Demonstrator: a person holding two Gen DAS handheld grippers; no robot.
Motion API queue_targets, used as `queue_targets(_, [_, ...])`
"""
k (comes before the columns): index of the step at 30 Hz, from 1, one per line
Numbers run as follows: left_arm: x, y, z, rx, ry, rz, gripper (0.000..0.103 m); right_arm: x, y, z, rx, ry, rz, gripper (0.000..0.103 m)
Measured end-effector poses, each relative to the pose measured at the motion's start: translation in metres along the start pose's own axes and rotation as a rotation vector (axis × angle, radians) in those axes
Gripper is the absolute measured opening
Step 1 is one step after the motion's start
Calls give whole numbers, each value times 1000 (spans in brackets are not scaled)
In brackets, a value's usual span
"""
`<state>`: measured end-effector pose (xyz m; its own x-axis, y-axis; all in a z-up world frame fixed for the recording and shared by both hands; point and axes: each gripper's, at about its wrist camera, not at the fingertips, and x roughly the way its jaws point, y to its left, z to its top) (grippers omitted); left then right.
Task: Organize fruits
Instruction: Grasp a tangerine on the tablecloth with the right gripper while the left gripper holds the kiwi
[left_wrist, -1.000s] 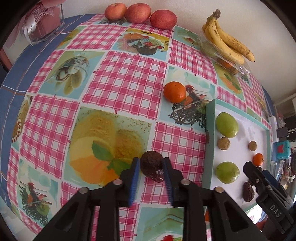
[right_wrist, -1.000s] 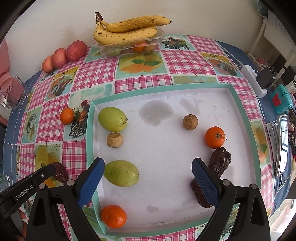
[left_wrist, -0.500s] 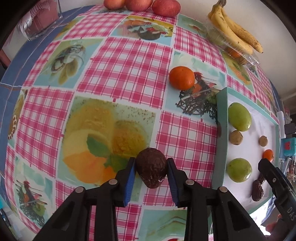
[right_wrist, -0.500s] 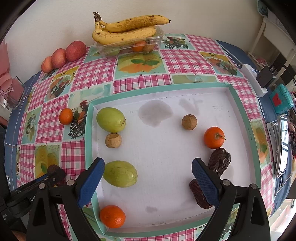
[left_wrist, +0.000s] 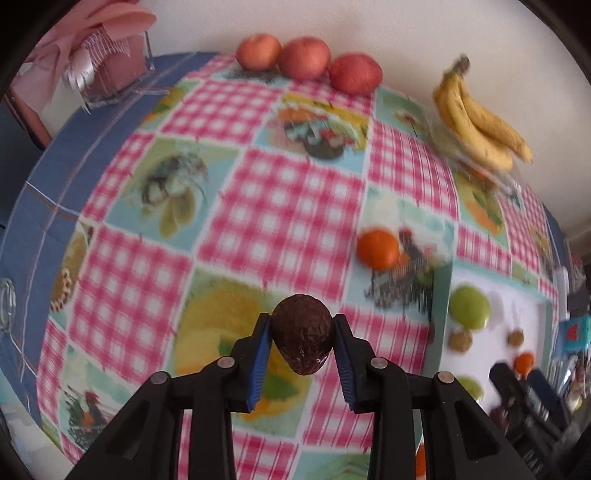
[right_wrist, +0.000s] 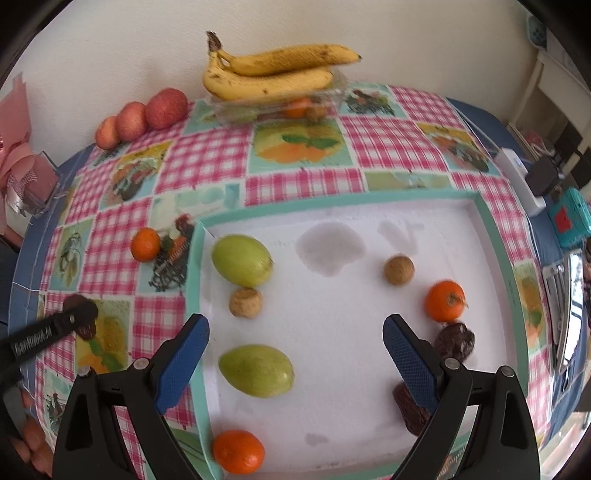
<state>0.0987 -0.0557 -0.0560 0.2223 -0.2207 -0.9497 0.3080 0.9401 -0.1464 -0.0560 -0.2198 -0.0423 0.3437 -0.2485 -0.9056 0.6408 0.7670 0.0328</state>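
Gripping a dark wrinkled date (left_wrist: 301, 334) between its blue pads, the left gripper (left_wrist: 301, 354) holds it above the tablecloth (left_wrist: 280, 206), long axis pointing forward. The white tray (right_wrist: 491, 236) lies to its right. The right gripper (right_wrist: 295, 354) hangs wide open and empty over that tray.

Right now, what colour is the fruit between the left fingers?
Dark brown, with a wrinkled skin; the fruit shows best in the left wrist view.

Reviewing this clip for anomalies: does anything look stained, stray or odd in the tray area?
The white tray floor has grey damp-looking blotches near its far edge. One orange sits outside on the tablecloth, beside the tray's left wall. Nothing looks damaged.
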Motion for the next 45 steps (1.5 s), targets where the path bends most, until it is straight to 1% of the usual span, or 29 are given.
queue_targets(5, [-5,-4,27,-35,-65,7,35,5,7,13,-8,-51,10,95])
queue_targets(8, [-4,-4,39,-43,-94,10,35,14,10,22,-13,-55,17,95])
queue_targets(10, [-1,-3,47,-43,-111,25,35,19,13,26,-21,-57,7,95])
queue_targets(13, [2,4,56,-54,-127,27,35,25,18,34,-29,-64,1,95])
queue_targets(18, [2,26,65,-80,-153,52,35,34,36,43,-55,-71,12,95])
queue_targets(24, [2,59,71,-134,-165,82,35,39,67,50,-114,-95,28,95])
queue_targets(30, [-1,80,76,-162,-180,91,35,31,103,55,-193,-149,89,94])
queue_targets(34, [-3,92,80,-188,-179,83,35,27,121,54,-237,-178,125,94])
queue_targets(36, [-5,96,81,-195,-181,77,35,28,126,54,-247,-184,138,90])
queue_targets(37, [-5,98,81,-196,-181,75,35,29,127,54,-248,-183,145,84])
queue_targets(38, [-5,99,82,-197,-180,72,35,32,128,54,-247,-179,151,81])
queue_targets(40, [-4,100,82,-199,-175,67,35,39,130,53,-251,-160,157,80])
queue_targets(42, [-2,100,82,-201,-170,64,35,49,132,50,-257,-137,157,76])
queue_targets(43, [-1,99,82,-201,-167,62,35,54,133,49,-259,-123,160,72])
queue_targets(45, [3,98,82,-201,-157,58,35,63,136,45,-260,-96,171,71])
